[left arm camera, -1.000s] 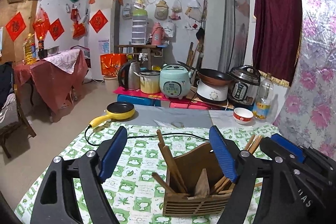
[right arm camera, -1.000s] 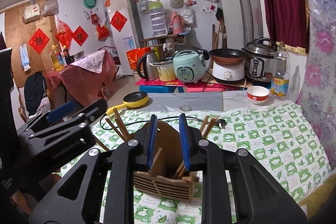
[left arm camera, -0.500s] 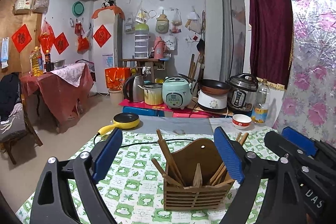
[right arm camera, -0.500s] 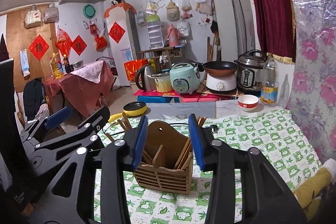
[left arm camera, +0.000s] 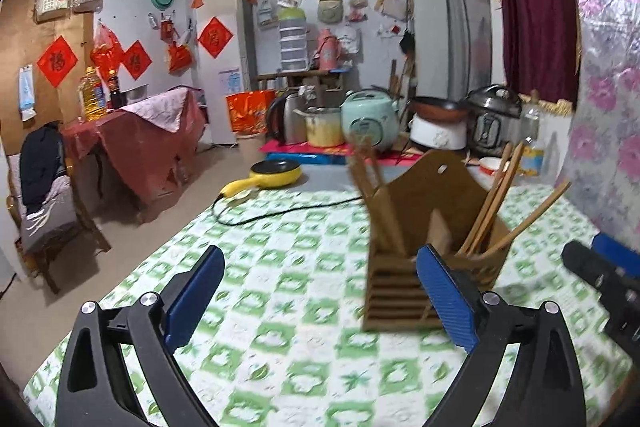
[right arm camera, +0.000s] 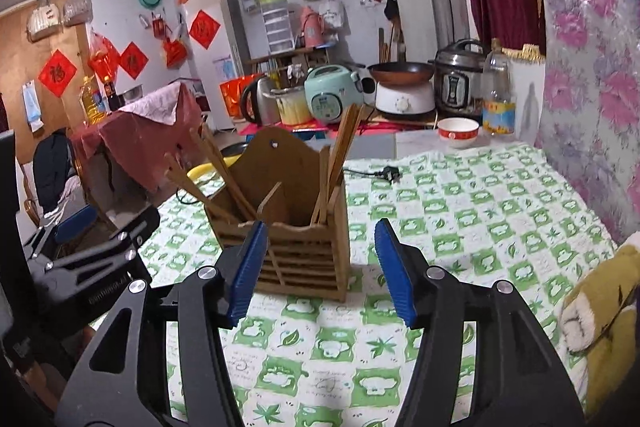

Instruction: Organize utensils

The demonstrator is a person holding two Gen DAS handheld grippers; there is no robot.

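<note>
**Two grippers spreading near wooden utensil holder**

Two sets of blue-padded fingers opening at once, nothing pinched in either.

Left gripper (left arm camera: 320,299): jaws widening, fingers spread far apart over bare tablecloth (left arm camera: 280,227). Nothing between the pads. Right-hand finger (left arm camera: 446,297) overlapping the near left corner of the wooden utensil holder (left arm camera: 404,291) in the left wrist view; contact impossible to tell through the motion blur.

Right gripper (right arm camera: 320,267): jaws opening too, fingers about half spread. Holder (right arm camera: 304,259) sitting just beyond the fingertips, mostly behind the gap and toward the left finger (right arm camera: 248,267). Pads not pressing on it.

Holder standing upright on the green-and-white checked cloth, slatted front facing the cameras, tall rounded back panel with a hanging hole behind. Divided into compartments by a thin partition. Chopsticks (right arm camera: 344,147) leaning out of the right compartment, more chopsticks (right arm camera: 208,179) slanting out of the left one.

Other gripper's black frame showing at the edge of each wrist view.

Farther back on the table: yellow frying pan (left arm camera: 276,173) with black cord trailing across the cloth, red-and-white bowl (right arm camera: 458,131) at far right, plastic bottle (right arm camera: 496,95) just behind it. Rice cooker (right arm camera: 332,93) and pressure cooker (right arm camera: 460,79) lining the far side. Yellow cloth item (right arm camera: 600,319) at the near right edge.
</note>
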